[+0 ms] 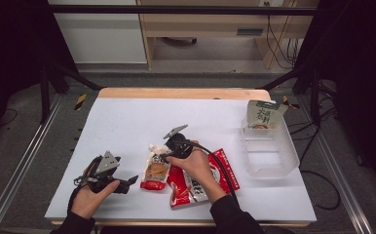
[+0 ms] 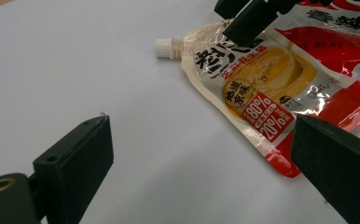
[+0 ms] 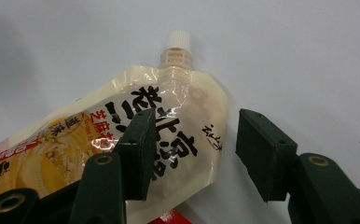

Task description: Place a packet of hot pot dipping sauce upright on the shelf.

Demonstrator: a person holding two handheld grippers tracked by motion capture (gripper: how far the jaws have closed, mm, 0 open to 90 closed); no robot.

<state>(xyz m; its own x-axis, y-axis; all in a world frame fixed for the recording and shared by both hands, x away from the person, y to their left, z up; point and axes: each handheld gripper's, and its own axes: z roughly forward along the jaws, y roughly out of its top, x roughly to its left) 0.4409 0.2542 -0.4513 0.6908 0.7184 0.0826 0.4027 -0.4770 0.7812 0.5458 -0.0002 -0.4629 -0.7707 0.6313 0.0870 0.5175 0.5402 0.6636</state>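
Far right of the white table [image 1: 127,122] sits a clear plastic tub [image 1: 270,155], and one carton-like packet [image 1: 264,115] with a green top stands upright at its far end; the rest of the tub shows bare plastic. Centre of the table lies the spouted sauce pouch [image 1: 156,168], flat, cap pointing away from the person, its right edge just over a red snack bag [image 1: 203,178].

The right gripper [image 1: 167,156] is down over the pouch's upper part, jaws standing apart. The right gripper view gives the detail: the white screw cap [image 3: 178,41], ribbed neck and black lettering, with one jaw over the print and the other beyond the pouch's edge over bare table. No squeeze on the pouch to be seen.

The left gripper [image 1: 131,181] waits low at the left, jaws wide apart with nothing between them, aimed toward the pouch. Its own view shows what the high view cannot: the yellow picture, the red label with percentages on the pouch's lower half, and the right gripper's black jaw tip resting above the pouch.
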